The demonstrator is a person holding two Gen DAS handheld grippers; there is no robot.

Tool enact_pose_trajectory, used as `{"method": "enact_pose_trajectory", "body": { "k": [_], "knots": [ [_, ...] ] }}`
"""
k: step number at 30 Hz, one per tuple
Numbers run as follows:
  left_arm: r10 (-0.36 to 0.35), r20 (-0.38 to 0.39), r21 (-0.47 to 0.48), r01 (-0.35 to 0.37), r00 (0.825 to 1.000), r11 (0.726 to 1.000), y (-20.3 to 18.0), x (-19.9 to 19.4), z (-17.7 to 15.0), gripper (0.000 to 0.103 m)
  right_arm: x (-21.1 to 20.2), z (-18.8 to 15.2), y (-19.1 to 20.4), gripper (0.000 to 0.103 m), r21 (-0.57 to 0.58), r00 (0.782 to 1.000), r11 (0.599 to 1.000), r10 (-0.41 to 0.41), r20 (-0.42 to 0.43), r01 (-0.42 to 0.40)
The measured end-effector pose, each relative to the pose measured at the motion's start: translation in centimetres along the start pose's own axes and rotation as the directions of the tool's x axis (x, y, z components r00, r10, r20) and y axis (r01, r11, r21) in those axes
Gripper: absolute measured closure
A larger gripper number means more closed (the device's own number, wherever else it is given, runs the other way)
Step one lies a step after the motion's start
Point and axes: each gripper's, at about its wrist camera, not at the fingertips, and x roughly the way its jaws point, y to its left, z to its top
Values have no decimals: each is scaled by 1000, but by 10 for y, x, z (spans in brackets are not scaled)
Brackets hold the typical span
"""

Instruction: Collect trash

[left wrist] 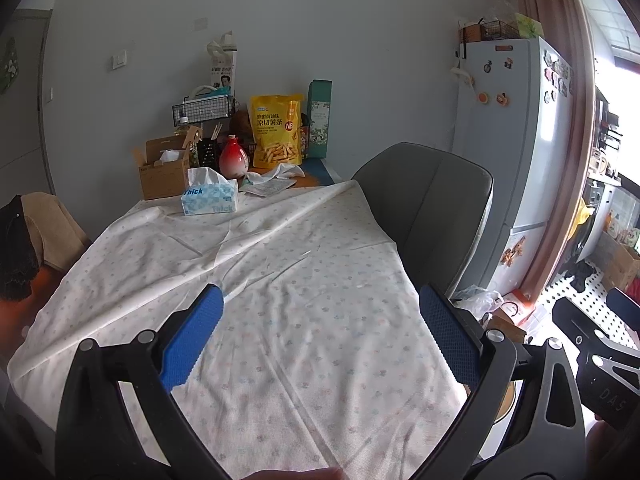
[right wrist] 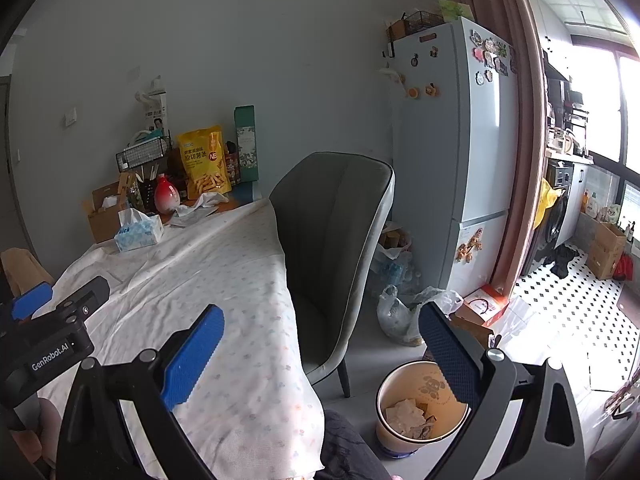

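- The trash bin (right wrist: 404,424), a round cream container with a print on its inner wall, stands on the floor beside the near corner of the table (right wrist: 224,288), just in front of the chair (right wrist: 332,248).
- Inside the bin lie some crumpled pieces of paper (right wrist: 406,414); they cover the bottom and the bin is far from full.
- The right hand-held gripper (right wrist: 320,356) hovers above the gap between the table edge and the bin; its two blue fingers stand wide apart and nothing is between them.
- The left hand-held gripper (left wrist: 320,336) hangs over the white patterned cloth of the table; its blue fingers are also wide apart and hold nothing.
- In the left wrist view, the black body of the right gripper shows at the right edge; in the right wrist view, the left one shows at the left edge.
- At the far end of the table lie a crumpled white tissue (left wrist: 280,171) and a flat piece of paper (left wrist: 266,189), touching each other, just in front of the yellow snack bag (left wrist: 276,130).
- A blue tissue box (left wrist: 210,198) stands near them, with a white tissue coming out of its top.
- Beside it, an open cardboard box (left wrist: 164,170) has something white inside; I cannot tell what it is.
- A red and white vase (left wrist: 234,156) stands between the cardboard box and the snack bag.
- A black wire basket (left wrist: 204,108) behind them holds small things that are too small to name.
- On the floor behind the chair lies a clear plastic bag (right wrist: 396,312), near the foot of the fridge (right wrist: 452,140).
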Motion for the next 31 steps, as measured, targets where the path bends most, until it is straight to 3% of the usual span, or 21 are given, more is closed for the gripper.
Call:
{"method": "enact_pose_trajectory", "body": {
  "k": [31],
  "knots": [
    [3, -18, 28, -2, 1000, 1000, -11, 7, -6, 5, -1, 0, -4, 7, -8, 1000, 1000, -10, -1, 10]
  ]
}}
